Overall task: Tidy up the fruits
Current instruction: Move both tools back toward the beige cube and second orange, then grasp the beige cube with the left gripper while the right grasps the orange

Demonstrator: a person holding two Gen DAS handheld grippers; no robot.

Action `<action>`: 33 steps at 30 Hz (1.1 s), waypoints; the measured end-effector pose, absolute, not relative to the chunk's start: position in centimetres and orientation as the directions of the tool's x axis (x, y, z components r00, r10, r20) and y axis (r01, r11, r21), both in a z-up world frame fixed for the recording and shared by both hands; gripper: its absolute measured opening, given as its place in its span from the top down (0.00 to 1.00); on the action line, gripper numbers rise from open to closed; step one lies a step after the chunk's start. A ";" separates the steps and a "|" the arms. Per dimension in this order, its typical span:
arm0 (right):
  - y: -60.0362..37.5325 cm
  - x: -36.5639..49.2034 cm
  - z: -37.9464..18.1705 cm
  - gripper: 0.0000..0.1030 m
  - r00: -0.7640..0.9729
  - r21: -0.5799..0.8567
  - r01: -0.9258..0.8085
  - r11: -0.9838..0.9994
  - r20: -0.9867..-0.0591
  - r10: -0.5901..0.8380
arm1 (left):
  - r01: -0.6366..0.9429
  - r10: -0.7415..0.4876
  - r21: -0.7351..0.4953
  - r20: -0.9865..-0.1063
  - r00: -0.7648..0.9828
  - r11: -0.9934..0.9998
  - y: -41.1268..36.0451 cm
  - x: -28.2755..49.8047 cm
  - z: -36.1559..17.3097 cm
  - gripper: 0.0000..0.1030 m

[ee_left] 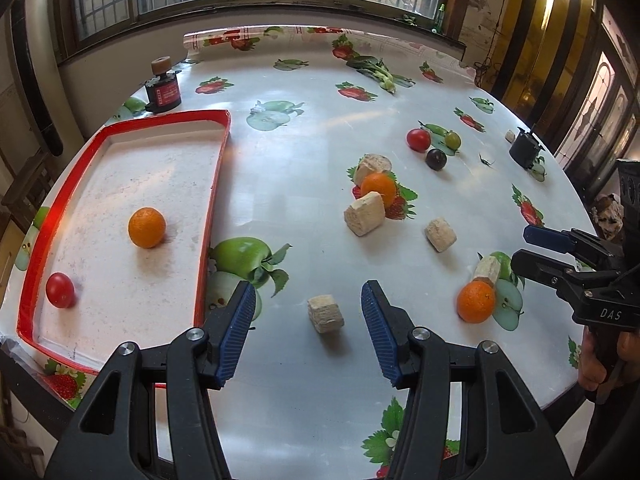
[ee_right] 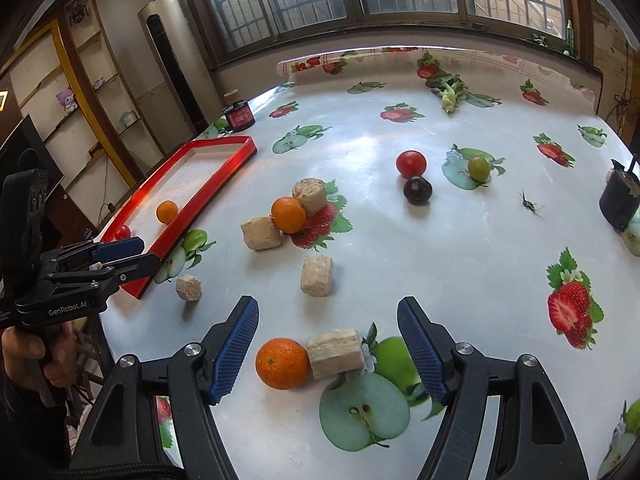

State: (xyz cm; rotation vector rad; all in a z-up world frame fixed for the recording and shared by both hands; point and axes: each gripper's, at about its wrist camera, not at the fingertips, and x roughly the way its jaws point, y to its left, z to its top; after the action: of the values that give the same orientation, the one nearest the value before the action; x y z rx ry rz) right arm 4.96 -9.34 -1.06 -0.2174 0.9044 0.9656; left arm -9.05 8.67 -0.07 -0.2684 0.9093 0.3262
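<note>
The left tongs (ee_left: pixel 308 330) are spread apart and hold nothing. A small tan block (ee_left: pixel 325 313) sits on the tabletop (ee_left: pixel 304 140) in the gap between them, touching neither side.

The right tongs (ee_right: pixel 328 350) are also spread apart and hold nothing. An orange (ee_right: pixel 282 363) and a tan block (ee_right: pixel 337 353) lie side by side between them, at the bottom middle of the right wrist view. The orange is close to the left blue pad (ee_right: pixel 234 350), but whether they touch is hard to tell.

A red tray (ee_left: pixel 218 184) lies on the left side of the left wrist view. Inside it are one orange (ee_left: pixel 147 227) near the middle and a red tomato (ee_left: pixel 60 289) in the lower left corner.

More fruit waits on the tabletop. Another orange (ee_left: pixel 378 187) sits in the middle of the frame, touching two tan blocks. Farther to the upper right are a red tomato (ee_left: pixel 418 139), a dark round fruit (ee_left: pixel 435 159) and a small green one (ee_left: pixel 453 139), close together.
</note>
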 end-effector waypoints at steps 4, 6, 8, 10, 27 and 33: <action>-10.5 3.9 -1.3 0.28 0.262 0.197 -0.784 0.589 -0.755 0.601 | -0.370 0.149 -0.092 -0.806 0.573 0.924 7.7 -9.0 -0.4 0.48; -10.8 3.3 -1.6 0.28 0.260 0.194 -0.785 0.588 -0.759 0.597 | -0.367 0.145 -0.092 -0.809 0.570 0.926 7.5 -9.0 -0.5 0.48; -10.9 2.8 -1.8 0.28 0.264 0.182 -0.789 0.587 -0.762 0.591 | -0.365 0.145 -0.090 -0.810 0.568 0.927 7.3 -9.0 -0.7 0.48; -11.0 2.5 -2.0 0.28 0.271 0.168 -0.792 0.588 -0.766 0.584 | -0.367 0.142 -0.092 -0.814 0.563 0.926 7.3 -9.0 -0.9 0.47; -6.4 0.1 -5.1 0.35 0.198 0.127 -0.857 0.500 -0.814 0.547 | -0.356 0.127 -0.077 -0.848 0.514 0.931 7.3 -7.0 -3.9 0.40; -6.7 1.3 -5.4 0.64 0.155 0.188 -0.839 0.510 -0.816 0.557 | -0.324 0.143 -0.039 -0.844 0.518 0.945 7.0 -6.6 -4.6 0.75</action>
State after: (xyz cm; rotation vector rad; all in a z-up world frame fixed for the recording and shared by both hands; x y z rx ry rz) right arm 1.31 -6.67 -5.44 -0.3441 0.9851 1.0280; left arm -6.63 6.99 -4.55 -0.2013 0.9889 0.2822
